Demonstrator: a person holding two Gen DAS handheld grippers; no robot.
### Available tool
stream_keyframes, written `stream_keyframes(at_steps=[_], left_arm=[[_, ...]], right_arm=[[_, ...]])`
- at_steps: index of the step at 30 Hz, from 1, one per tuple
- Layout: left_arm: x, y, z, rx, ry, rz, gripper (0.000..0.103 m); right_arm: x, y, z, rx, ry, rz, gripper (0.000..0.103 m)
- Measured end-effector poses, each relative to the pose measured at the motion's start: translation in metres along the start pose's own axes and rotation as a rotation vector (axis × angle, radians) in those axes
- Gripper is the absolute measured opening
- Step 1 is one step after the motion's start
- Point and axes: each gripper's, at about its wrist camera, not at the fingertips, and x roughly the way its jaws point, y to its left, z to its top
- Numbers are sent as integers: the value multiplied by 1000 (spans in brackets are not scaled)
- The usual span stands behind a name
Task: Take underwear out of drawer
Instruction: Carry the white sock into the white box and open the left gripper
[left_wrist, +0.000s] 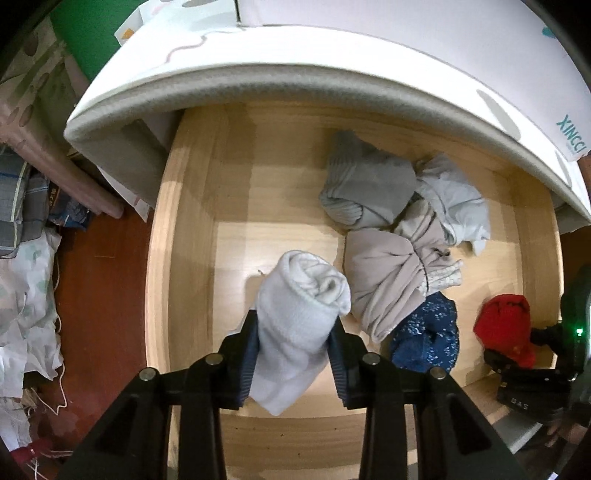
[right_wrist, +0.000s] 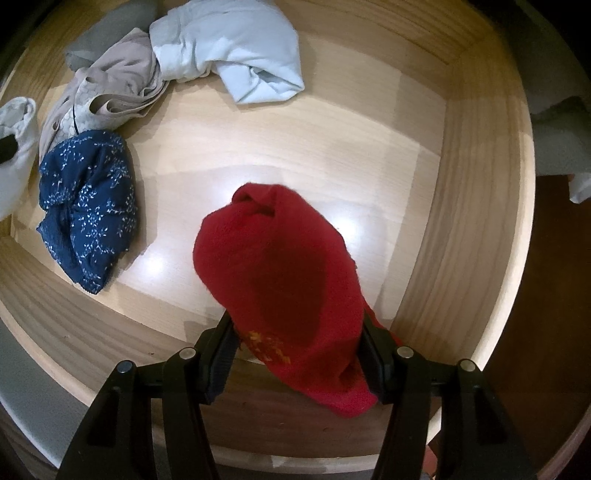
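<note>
Setting: pale wooden drawer (left_wrist: 192, 236) pulled out under a white padded edge (left_wrist: 258, 79), its smooth floor shining with glare, red-brown floor (left_wrist: 99, 266) off to the left.

Left hand-held gripper (left_wrist: 293, 352): pointed steeply down, jaws narrowed and pressing on both sides of a rolled white garment (left_wrist: 301, 314); the roll stood up out of the pads, its coiled end facing the camera, above the drawer floor.

Right hand-held gripper (right_wrist: 297, 354): also aimed down, jaws about half apart and clamped on a red knitted piece (right_wrist: 284, 280) with a small yellow mark near the bottom; it filled the gap between the pads and bulged upward over the near right part of the drawer.

Still in the drawer: a navy bundle with white sprigs (right_wrist: 86, 210) lay crumpled near the front wall; just behind it, touching, a beige garment (right_wrist: 110, 92); a light blue piece (right_wrist: 236, 51) beside that toward the back; a grey ribbed piece (left_wrist: 365, 181) at the far end of the heap.

In the way: that heap sat just right of the white roll in the left view, close to its side; whether they touched could not be told.

Clear patch: bare wood between the red piece and the navy bundle.

Surroundings: patterned bedding and folded cloth (left_wrist: 26, 266) piled on the floor at left, a loose white cord (left_wrist: 59, 280) trailing over it.
</note>
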Motion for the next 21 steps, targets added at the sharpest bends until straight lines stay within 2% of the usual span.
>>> stream_keyframes(at_steps=[10,17,21], left_arm=[[-34,9,-3,-3,-35,-22,35],[-97,15,0,24,-136,-29,35],[-152,15,7,63,-224,-35,35]], right_arm=[[2,9,-4,12,-23,-2,56],[0,10,-14,15,-33,-3,56],[1,11,-17,14,-34,-3,56]])
